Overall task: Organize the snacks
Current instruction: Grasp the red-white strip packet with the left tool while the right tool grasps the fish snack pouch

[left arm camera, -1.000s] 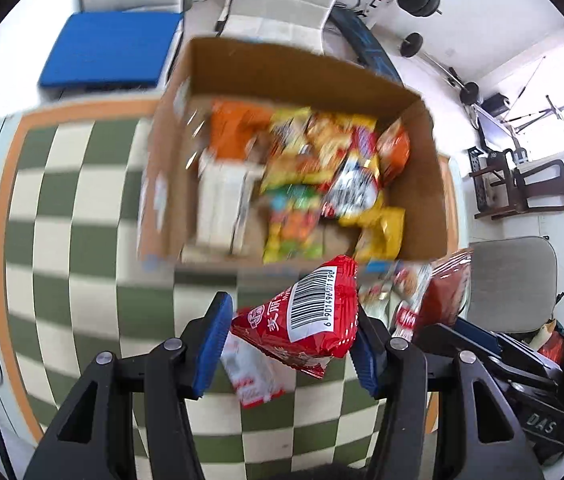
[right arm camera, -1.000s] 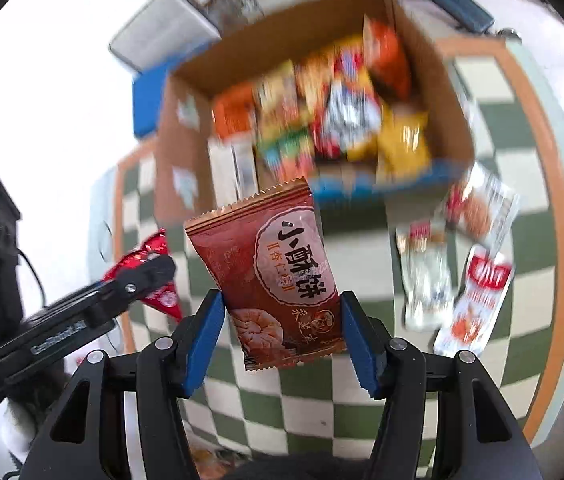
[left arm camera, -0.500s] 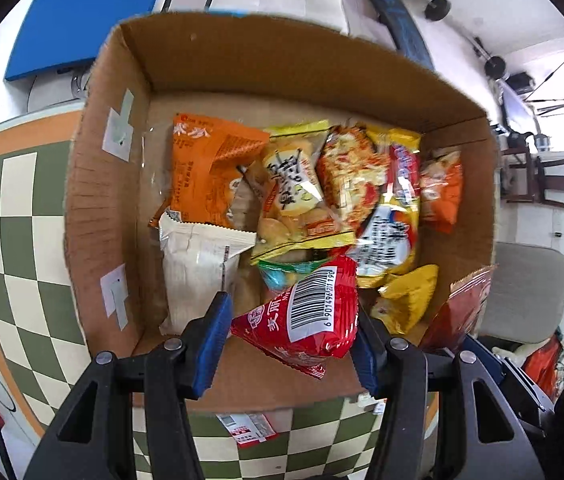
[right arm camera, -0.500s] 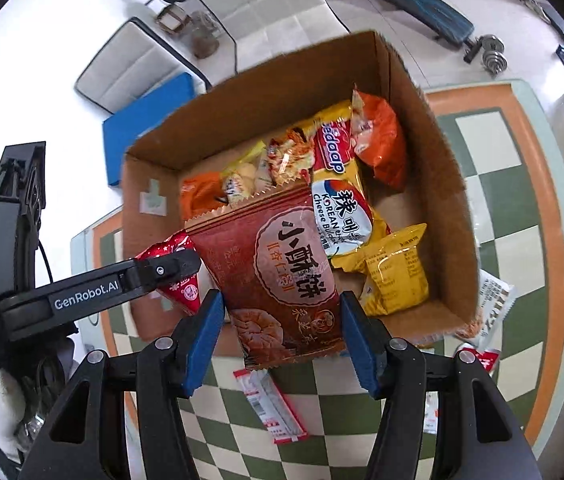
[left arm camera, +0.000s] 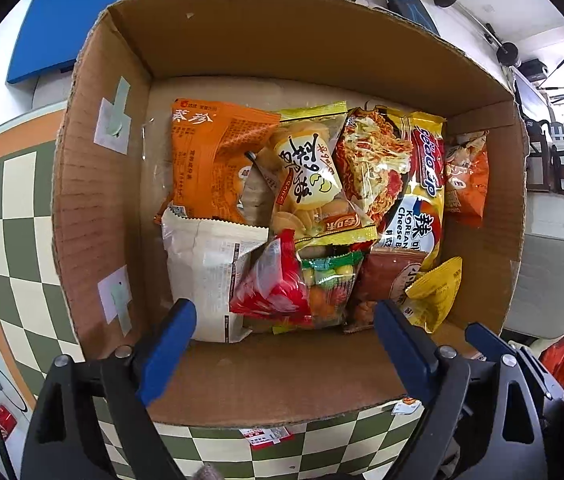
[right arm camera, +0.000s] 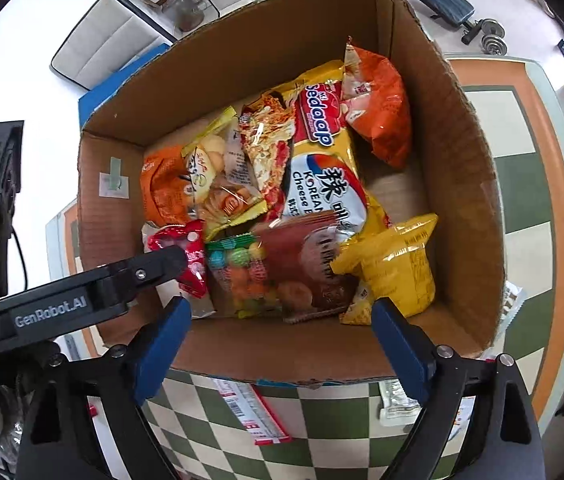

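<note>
A cardboard box (left arm camera: pixel 102 208) (right arm camera: pixel 462 184) holds several snack packets. My left gripper (left arm camera: pixel 286 344) is open and empty above the box's near wall. The red packet (left arm camera: pixel 274 288) lies in the box just beyond it, and shows in the right wrist view (right arm camera: pixel 190 248) too. My right gripper (right arm camera: pixel 282 340) is open and empty over the near wall. The dark red-brown packet (right arm camera: pixel 302 268) lies in the box between a candy bag (right arm camera: pixel 238 276) and a yellow bag (right arm camera: pixel 394 264). The left gripper's finger (right arm camera: pixel 138 272) reaches in from the left.
The box stands on a green-and-white checkered table (right arm camera: pixel 322 420). Loose packets lie on the table by the box: a red-and-white one (right arm camera: pixel 254 412), others at the right (right arm camera: pixel 510 304). Chairs (left arm camera: pixel 542 280) and a blue pad (left arm camera: pixel 82 20) stand beyond the table.
Both grippers moved forward over the box and opened. The red packet and the dark red-brown packet dropped out of them into the box.
</note>
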### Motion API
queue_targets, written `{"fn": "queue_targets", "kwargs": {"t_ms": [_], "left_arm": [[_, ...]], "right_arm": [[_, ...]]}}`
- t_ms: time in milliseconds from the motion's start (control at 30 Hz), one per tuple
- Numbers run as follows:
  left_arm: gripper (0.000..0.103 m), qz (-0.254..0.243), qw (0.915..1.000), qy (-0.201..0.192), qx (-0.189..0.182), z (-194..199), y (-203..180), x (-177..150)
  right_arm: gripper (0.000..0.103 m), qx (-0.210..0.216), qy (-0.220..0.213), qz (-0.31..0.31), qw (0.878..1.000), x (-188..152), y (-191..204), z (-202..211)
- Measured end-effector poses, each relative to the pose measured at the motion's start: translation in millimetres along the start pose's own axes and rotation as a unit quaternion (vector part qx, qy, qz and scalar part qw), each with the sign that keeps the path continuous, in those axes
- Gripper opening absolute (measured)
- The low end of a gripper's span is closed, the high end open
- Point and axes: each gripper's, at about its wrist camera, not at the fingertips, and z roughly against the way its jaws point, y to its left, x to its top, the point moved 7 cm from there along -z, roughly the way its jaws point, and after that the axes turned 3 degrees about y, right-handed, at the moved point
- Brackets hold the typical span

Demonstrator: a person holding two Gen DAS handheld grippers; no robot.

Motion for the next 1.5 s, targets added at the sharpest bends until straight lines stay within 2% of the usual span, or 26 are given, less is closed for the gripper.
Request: {"fn": "queue_targets", "kwargs": {"t_ms": [200, 300, 367, 567, 733, 900, 967, 1100, 1200, 1333, 1500], "left_arm": [[0.091, -0.009, 0.9998, -0.019, 0.000, 13, -9, -10], [0.091, -0.018, 0.9981, -0.059, 0.010, 32, -13, -15], [0.091, -0.021, 0.9944, -0.101, 0.022, 50, -13, -18], [0.091, -0.023, 0.9874, -0.154, 0.025, 85, -17, -37], [0.091, -0.022, 0.9821, -0.184, 0.033, 100, -20, -73], [0.091, -0.005, 0.9774, -0.202, 0.063, 92, -11, -125], [0.091, 0.000, 0.9788, -0.193, 0.069, 78, -6, -143], [0.091, 0.018, 0.9911, -0.117, 0.061, 16, 7, -175], [0.091, 0.045, 0.9951, -0.068, 0.056, -29, 21, -189], [0.091, 0.083, 0.9958, -0.015, 0.036, -74, 35, -198], [0.091, 0.099, 0.9936, 0.018, 0.051, -109, 43, -198]], "right_arm": [[0.094, -0.023, -0.010, 0.015, 1.000, 0, -1, 8], [0.094, -0.034, -0.023, 0.028, 0.999, -2, 1, 18], [0.095, -0.036, -0.032, 0.039, 0.998, -6, 4, 27], [0.097, -0.042, -0.071, 0.079, 0.993, -20, 15, 56], [0.097, -0.022, -0.085, 0.085, 0.992, -40, 14, 79], [0.097, -0.010, -0.085, 0.065, 0.994, -68, -16, 92], [0.097, -0.015, -0.079, 0.048, 0.996, -81, -37, 90], [0.097, -0.023, -0.054, -0.007, 0.998, -107, -89, 71], [0.097, -0.029, -0.024, -0.060, 0.997, -125, -131, 45], [0.097, -0.041, 0.012, -0.112, 0.993, -141, -176, 6], [0.097, -0.058, 0.040, -0.148, 0.986, -146, -203, -37]]}}
